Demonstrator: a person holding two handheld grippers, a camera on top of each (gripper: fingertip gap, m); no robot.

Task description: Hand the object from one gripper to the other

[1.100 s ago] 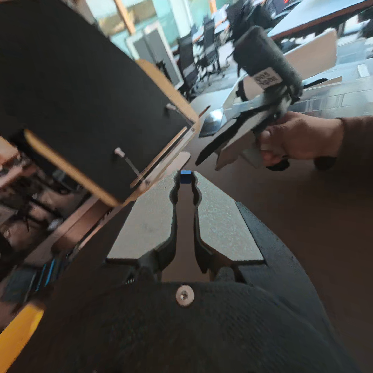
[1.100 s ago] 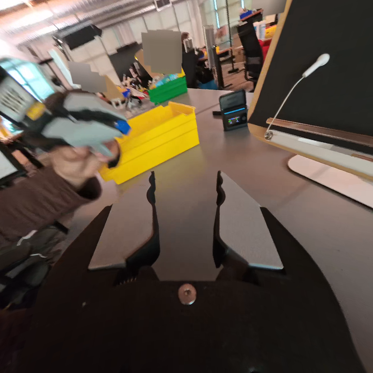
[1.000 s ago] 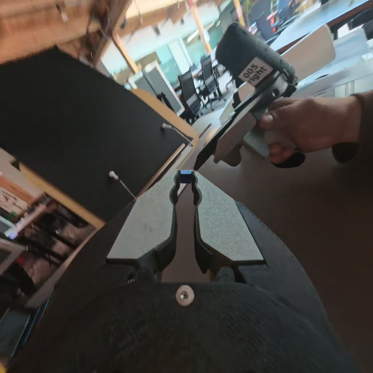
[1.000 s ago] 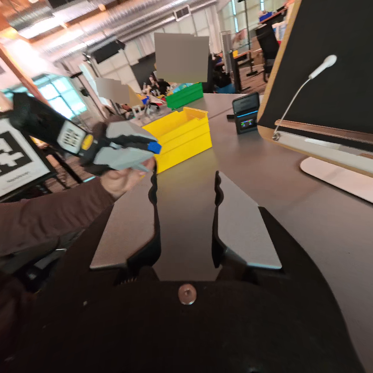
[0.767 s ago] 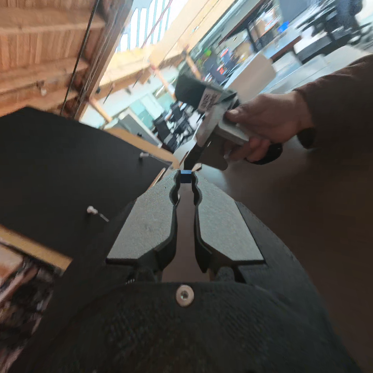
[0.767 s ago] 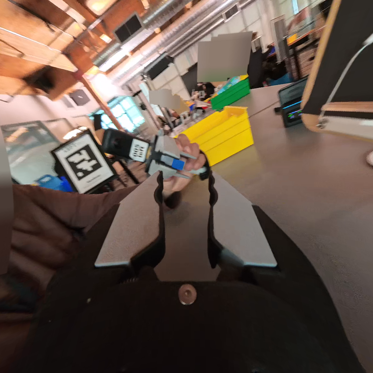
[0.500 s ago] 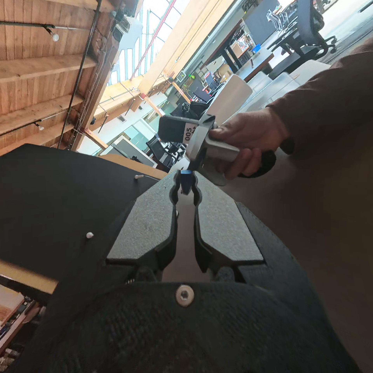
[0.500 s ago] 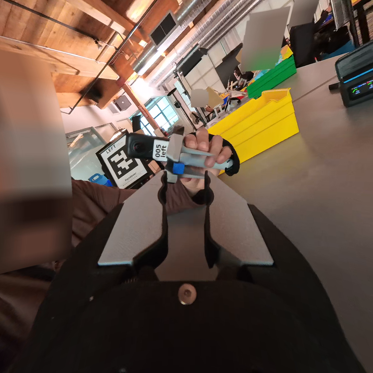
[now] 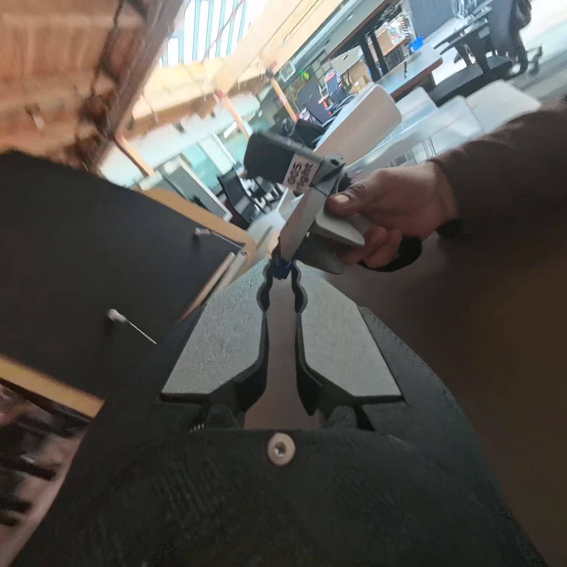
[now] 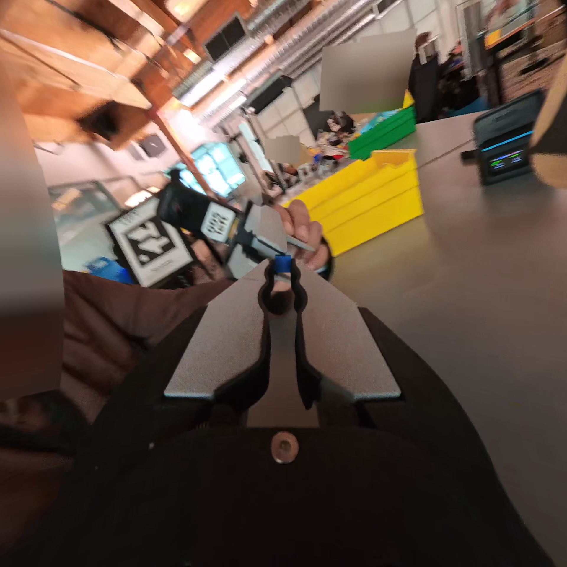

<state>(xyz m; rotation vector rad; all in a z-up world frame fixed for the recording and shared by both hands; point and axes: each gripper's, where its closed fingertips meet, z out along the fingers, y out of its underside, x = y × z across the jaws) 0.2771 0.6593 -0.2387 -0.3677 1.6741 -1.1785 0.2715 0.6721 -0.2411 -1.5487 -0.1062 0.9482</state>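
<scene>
A small blue block (image 9: 281, 271) sits between the tips of my left gripper (image 9: 281, 267), which is shut on it. In the left wrist view my right gripper (image 9: 280, 260) comes in from the upper right, held by a hand (image 9: 395, 208), and its tips also pinch the block. In the right wrist view the blue block (image 10: 282, 264) is clamped between the tips of my right gripper (image 10: 281, 267). The left gripper (image 10: 276, 255) meets it from the far side. Both grippers hold the block in the air above the table.
A black board with a tan edge (image 9: 92, 260) stands close on the left. On the grey table (image 10: 460, 276) are stacked yellow bins (image 10: 368, 196), a green bin (image 10: 383, 135) and a small black device with a screen (image 10: 503, 153). A marker sign (image 10: 150, 242) stands behind.
My right gripper has moved in onto the blue block and shut from wide open onto it. The left gripper has kept its grip on the block throughout.
</scene>
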